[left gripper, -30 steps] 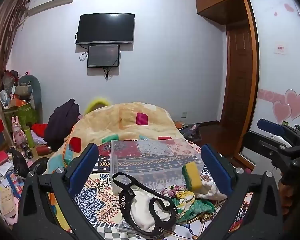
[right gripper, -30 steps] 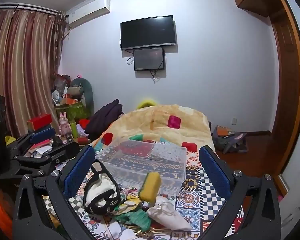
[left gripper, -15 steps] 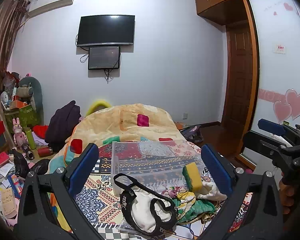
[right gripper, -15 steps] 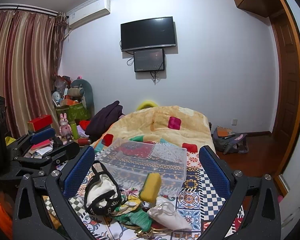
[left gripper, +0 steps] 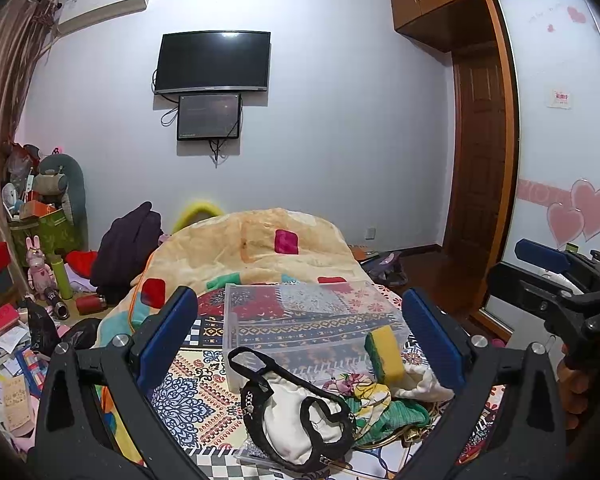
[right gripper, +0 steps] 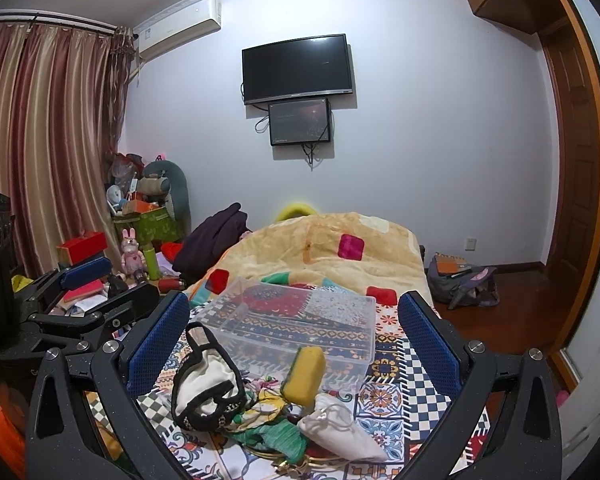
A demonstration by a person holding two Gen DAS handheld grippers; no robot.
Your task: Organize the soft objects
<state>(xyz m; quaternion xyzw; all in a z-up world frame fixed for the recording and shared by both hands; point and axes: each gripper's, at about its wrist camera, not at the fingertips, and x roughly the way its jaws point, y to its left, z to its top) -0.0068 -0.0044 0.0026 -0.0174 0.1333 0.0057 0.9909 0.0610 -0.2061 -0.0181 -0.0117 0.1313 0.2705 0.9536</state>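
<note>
Both the left gripper [left gripper: 300, 332] and the right gripper [right gripper: 294, 334] hung wide open and held nothing. Beneath them on the patterned bedspread [right gripper: 396, 368], a yellow sponge [right gripper: 304, 374], a black-trimmed white pouch [right gripper: 206, 384] and a white drawstring bag [right gripper: 340, 428] lay heaped just before the clear plastic bin [right gripper: 300, 320].

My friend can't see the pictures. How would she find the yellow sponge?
Find the clear plastic box on the patterned bedspread. The yellow sponge leans upright against its near wall, atop the pile of cloth things. It alone is blocky, with a green side.
</note>
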